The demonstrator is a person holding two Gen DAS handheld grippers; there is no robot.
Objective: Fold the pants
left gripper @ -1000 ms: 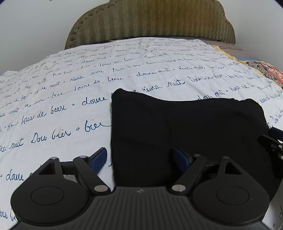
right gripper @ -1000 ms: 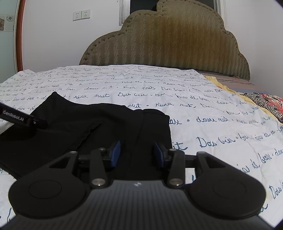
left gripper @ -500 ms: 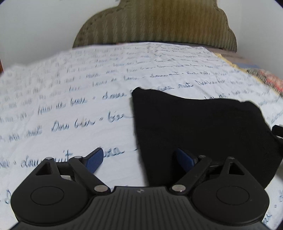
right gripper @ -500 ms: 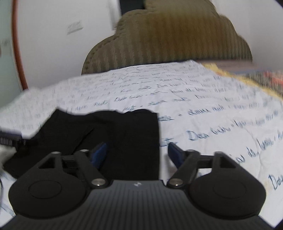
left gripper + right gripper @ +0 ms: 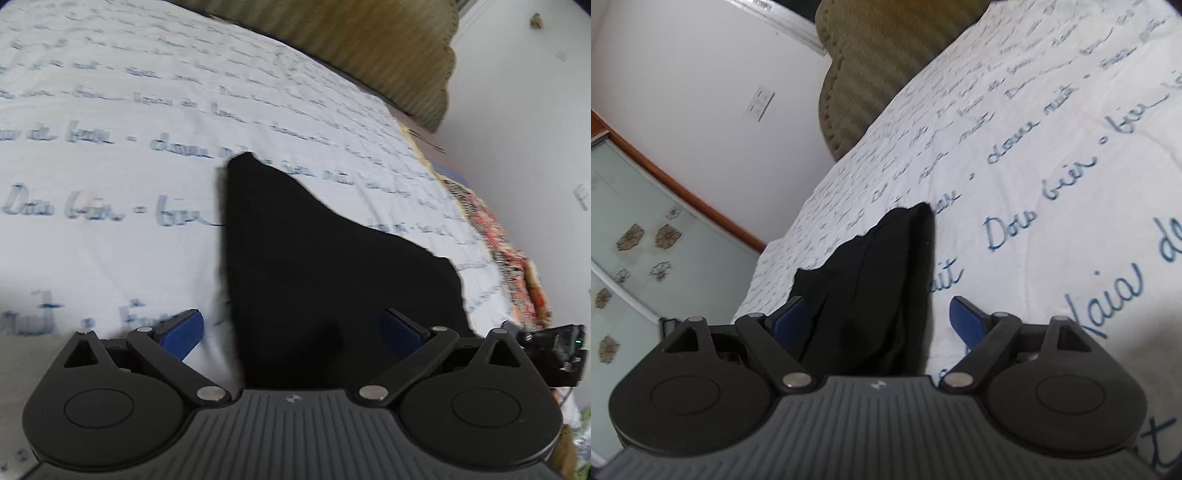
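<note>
The black pants (image 5: 325,266) lie folded in a flat pile on the white bedsheet with blue writing (image 5: 110,177). My left gripper (image 5: 291,328) is open over the pile's near left edge, blue pads (image 5: 181,326) wide apart and empty. In the right wrist view the pants (image 5: 882,280) show their right edge with stacked layers. My right gripper (image 5: 875,319) is open over that edge, tilted, and holds nothing. The other gripper shows at the far right of the left wrist view (image 5: 554,350).
An olive padded headboard (image 5: 369,48) stands at the bed's far end against a white wall (image 5: 701,74). A red patterned cloth (image 5: 517,266) lies along the bed's right side. A glass door with flower decals (image 5: 635,266) is at the left.
Both grippers have opened wider and tilted, the left rolling one way and the right the other. The pants stay flat on the sheet; both views are motion-blurred.
</note>
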